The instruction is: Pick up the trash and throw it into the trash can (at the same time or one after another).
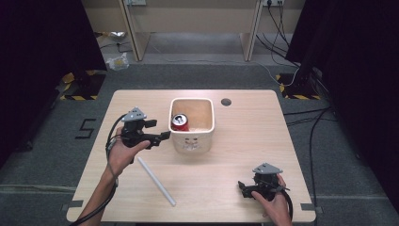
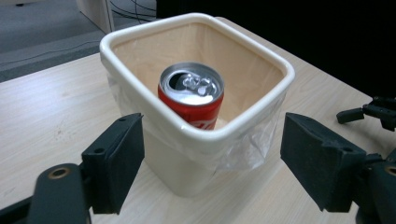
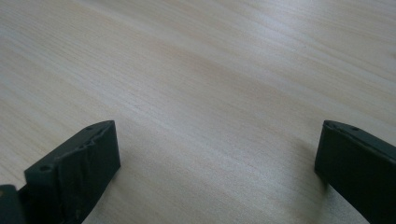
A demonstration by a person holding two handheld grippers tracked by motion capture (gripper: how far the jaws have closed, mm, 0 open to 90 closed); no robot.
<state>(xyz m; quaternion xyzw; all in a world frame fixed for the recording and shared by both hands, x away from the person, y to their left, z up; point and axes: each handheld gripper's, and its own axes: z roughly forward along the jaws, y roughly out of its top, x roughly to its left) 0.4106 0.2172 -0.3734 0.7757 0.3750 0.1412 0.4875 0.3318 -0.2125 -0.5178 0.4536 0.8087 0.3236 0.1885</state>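
A cream square bin (image 1: 192, 137) (image 2: 196, 135) lined with clear plastic stands at the table's middle. A red drink can (image 1: 179, 122) (image 2: 192, 95) stands upright inside it, against the left wall. My left gripper (image 1: 159, 133) (image 2: 212, 163) is open just left of the bin, its jaws spread wider than the bin's near corner, nothing between them. My right gripper (image 1: 243, 188) (image 3: 217, 168) is open low over bare wood near the front right edge, holding nothing. A white tube (image 1: 156, 181) lies diagonally on the table in front of the left hand.
The light wooden table (image 1: 244, 141) has a round cable hole (image 1: 226, 101) behind the bin. Grey floor, desk legs and cables lie beyond the far edge. Dark curtains stand at both sides.
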